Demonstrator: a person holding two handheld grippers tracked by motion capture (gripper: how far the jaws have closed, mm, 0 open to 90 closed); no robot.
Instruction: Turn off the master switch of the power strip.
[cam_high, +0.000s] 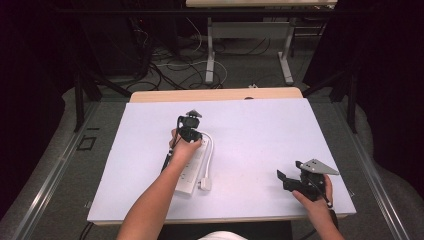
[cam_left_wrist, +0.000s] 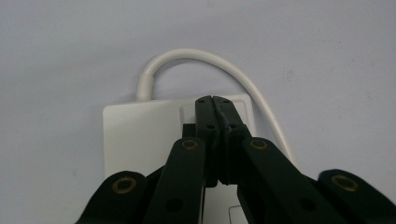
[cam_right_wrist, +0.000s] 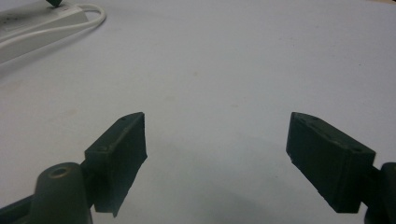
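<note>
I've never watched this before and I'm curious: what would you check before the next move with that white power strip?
1. Left gripper over the power strip end: ok.
2. Left jaws closed together: ok.
3. Tips actually pressing the strip's switch: cannot tell.
4. White cable clear of the left tips: ok.
5. Right gripper open, nothing between its jaws, apart from the strip: ok.
6. Strip flat on the table: ok.
</note>
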